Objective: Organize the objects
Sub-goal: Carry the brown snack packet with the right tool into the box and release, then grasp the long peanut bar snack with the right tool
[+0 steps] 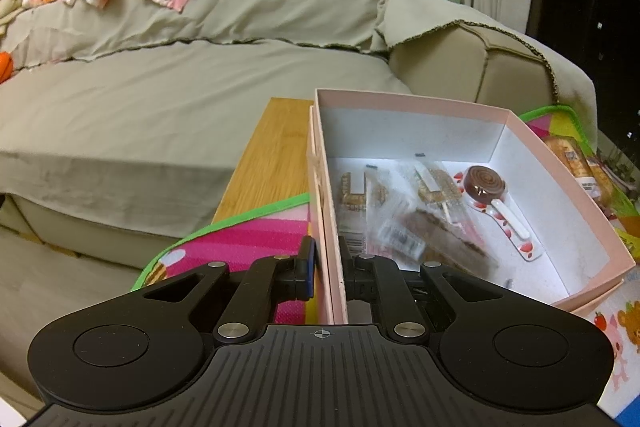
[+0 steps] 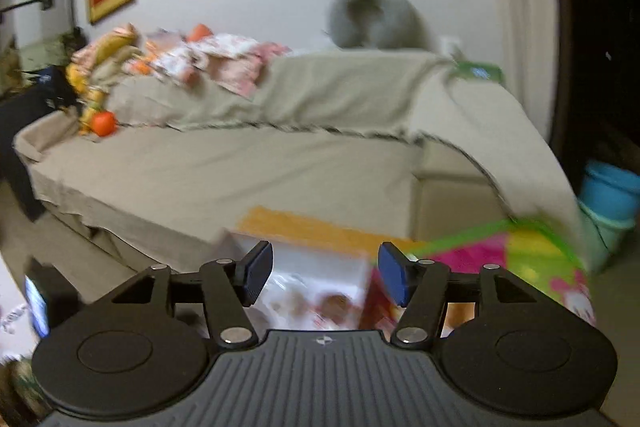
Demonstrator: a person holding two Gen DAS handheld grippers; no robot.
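A pink cardboard box [image 1: 420,105] with a white inside stands on a colourful play mat [image 1: 248,239]. In it lie a chocolate swirl lollipop [image 1: 484,185] and several clear snack packets [image 1: 400,215]. My left gripper [image 1: 326,255] is shut on the box's near left wall, one finger outside and one inside. In the blurred right wrist view, my right gripper [image 2: 326,275] hangs open above the box [image 2: 320,263], with nothing between its blue pads [image 2: 258,273].
The mat covers part of a low wooden table [image 1: 272,163] in front of a beige covered sofa [image 1: 160,99] strewn with clothes. Another wrapped snack [image 1: 576,163] lies on the mat right of the box. A blue bucket [image 2: 608,191] stands at the far right.
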